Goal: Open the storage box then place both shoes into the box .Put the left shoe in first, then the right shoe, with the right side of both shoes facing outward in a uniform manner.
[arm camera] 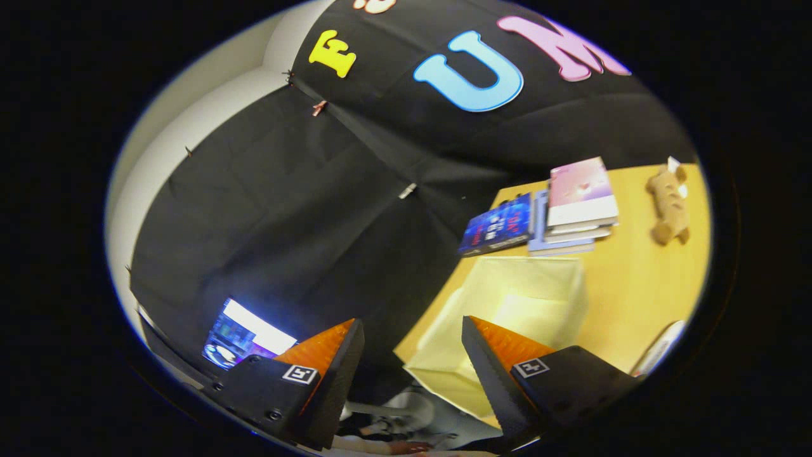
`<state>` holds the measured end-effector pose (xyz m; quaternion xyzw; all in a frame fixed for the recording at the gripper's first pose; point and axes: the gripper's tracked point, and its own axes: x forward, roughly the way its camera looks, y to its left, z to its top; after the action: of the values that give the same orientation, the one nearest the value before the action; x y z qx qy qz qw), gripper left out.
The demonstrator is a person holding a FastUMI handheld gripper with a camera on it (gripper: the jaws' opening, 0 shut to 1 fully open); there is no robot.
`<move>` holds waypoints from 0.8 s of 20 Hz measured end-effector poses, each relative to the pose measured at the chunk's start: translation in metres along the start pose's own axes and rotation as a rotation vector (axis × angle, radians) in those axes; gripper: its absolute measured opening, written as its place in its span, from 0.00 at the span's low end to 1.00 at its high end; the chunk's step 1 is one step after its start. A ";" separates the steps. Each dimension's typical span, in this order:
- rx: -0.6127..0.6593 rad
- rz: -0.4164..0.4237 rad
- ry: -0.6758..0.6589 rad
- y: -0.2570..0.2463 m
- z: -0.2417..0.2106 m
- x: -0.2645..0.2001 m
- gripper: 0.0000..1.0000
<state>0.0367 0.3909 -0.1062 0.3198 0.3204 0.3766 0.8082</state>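
Storage box point(507, 317), pale yellow, sits open-topped on wooden table point(641, 292), just ahead of the gripper point(412, 355) at 1 o'clock; fingers apart, holding nothing. Books point(558, 212) beyond box at 12, plush toy point(667, 206) at 2.

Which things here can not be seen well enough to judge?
- Storage box, gripper view: pale and blurred; whether its lid is open cannot be told.
- White object beside it: cut off by the picture's edge, kind unclear.
- Gripper: fingers apart, holding nothing.
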 end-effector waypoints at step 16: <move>-0.056 -0.810 0.187 -0.267 -0.151 -0.177 0.72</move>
<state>-0.0599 0.1519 -0.3487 0.1103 0.4820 0.0643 0.8668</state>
